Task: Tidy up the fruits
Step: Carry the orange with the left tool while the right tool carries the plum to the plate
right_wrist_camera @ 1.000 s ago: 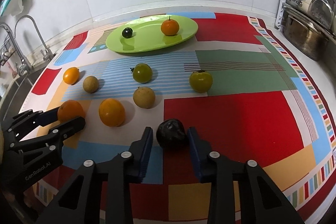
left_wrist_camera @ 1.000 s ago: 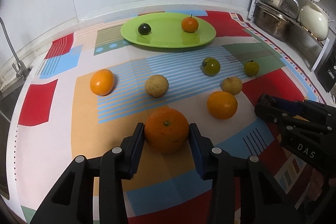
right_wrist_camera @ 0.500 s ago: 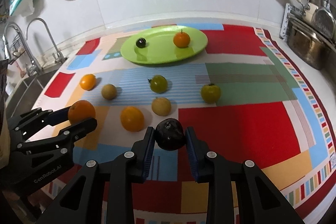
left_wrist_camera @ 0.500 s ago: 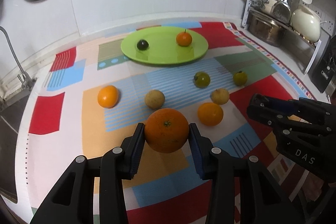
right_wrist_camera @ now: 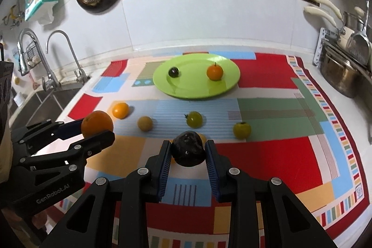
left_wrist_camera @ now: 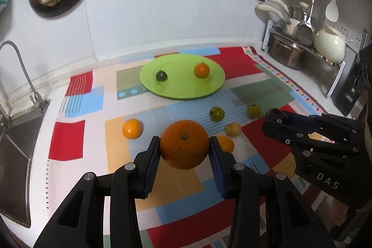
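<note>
The left gripper (left_wrist_camera: 184, 147) holds an orange (left_wrist_camera: 184, 144), the right gripper (right_wrist_camera: 187, 152) a dark fruit (right_wrist_camera: 187, 150); next, I think, both go onto the green plate (right_wrist_camera: 229, 85) beyond.

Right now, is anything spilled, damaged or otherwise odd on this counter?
Nothing spilled or knocked over. One oddity: the dark fruit in the right gripper looks wrinkled and dented, unlike the smooth large orange in the left gripper. The green plate sits flat.
</note>
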Available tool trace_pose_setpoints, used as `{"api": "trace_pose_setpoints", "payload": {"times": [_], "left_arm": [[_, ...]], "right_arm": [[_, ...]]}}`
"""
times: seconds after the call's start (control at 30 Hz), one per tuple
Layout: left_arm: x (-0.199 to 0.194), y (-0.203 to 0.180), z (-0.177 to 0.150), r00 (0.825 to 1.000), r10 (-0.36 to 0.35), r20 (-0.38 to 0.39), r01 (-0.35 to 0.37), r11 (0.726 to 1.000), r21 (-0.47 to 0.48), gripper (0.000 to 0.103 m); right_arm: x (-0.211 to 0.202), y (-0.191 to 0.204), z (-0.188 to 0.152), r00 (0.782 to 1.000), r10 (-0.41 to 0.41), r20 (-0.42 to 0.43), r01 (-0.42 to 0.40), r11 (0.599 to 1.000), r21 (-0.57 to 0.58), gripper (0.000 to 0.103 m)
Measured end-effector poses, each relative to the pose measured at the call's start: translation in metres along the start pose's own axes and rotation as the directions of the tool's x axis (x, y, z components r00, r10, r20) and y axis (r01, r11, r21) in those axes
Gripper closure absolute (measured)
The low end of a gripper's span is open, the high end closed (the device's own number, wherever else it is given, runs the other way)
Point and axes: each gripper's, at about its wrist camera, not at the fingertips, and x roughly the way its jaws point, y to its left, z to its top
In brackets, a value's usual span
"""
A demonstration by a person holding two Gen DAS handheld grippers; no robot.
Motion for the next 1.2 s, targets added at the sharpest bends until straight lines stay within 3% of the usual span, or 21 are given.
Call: {"api": "trace_pose_setpoints", "payload": {"times": [0.6,1.2], "left_arm": [[-0.017,0.002,0.042,0.992,0.004,0.123,-0.011,0.998,0.058,0.062],[0.011,0.011,0.096,0.985,0.008,0.173,-0.024,0.995,0.092,0.062]], "right_arm": [[-0.021,0.01,0.041,0.993,-0.005,0.116,0.01,0.999,-0.045,0.072],[0.012,-0.001,0.095,0.99,0.021,0.136,-0.015,0.999,-0.045,0.072]]}}
